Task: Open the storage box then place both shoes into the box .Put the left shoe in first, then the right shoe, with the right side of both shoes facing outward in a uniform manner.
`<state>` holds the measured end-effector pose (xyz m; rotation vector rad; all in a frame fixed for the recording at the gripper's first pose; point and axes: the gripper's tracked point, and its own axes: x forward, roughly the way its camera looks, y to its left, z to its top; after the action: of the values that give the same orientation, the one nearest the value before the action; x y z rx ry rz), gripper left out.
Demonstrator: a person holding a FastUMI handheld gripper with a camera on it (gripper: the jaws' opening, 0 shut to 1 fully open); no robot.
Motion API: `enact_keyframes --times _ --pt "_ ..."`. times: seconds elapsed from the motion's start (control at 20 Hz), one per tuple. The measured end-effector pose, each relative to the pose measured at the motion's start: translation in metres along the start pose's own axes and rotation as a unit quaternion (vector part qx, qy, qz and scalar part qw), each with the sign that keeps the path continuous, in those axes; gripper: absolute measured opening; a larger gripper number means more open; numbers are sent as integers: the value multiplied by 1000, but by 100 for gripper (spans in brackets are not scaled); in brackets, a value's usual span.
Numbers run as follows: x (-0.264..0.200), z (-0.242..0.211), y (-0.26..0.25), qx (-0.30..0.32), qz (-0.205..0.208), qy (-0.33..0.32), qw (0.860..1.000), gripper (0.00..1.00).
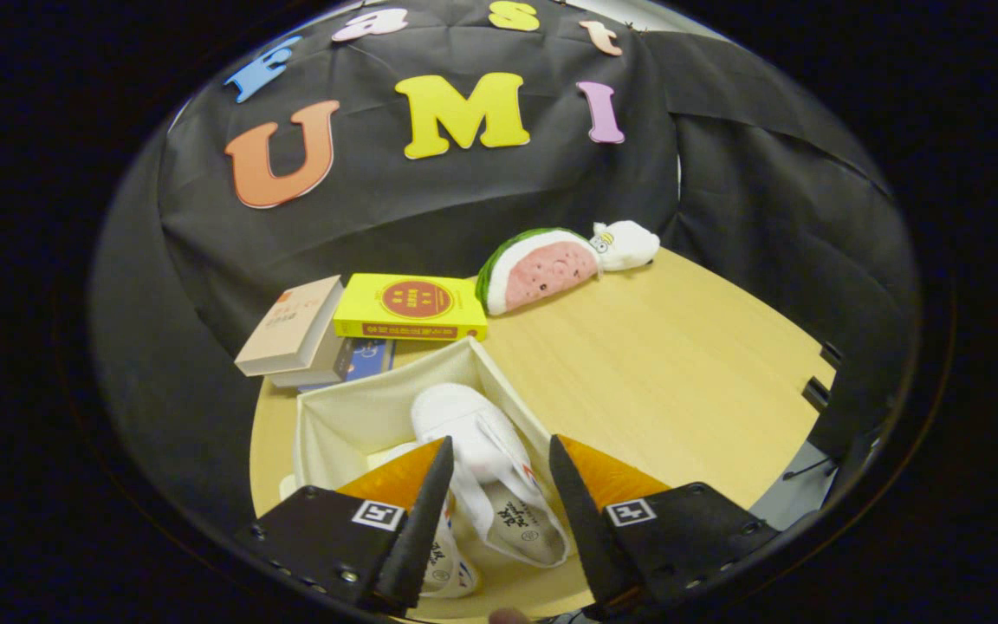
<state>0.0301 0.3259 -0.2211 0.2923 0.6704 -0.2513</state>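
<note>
Storage box (352,416) stands open on the table (664,364), directly ahead of the gripper (499,459). Both shoes (486,468) lie inside, long axes running away from the gripper, whose fingers are apart, holding nothing.

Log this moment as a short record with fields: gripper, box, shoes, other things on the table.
gripper: the gripper is open, fingers apart above the box, gripping nothing
box: the storage box, cream fabric, is open on the wooden table
shoes: two white shoes lie in the box, one shoe between the fingers, the other shoe partly hidden behind a finger
other things: books and a watermelon plush beyond the box
</note>
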Motion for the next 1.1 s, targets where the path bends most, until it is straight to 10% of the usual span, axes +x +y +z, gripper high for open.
enact_keyframes --times 0.1,1.1 --pt "-9 11 -1 -12 16 -19 1000 84" --pt "-126 118 -107 -135 129 -183 965 96"
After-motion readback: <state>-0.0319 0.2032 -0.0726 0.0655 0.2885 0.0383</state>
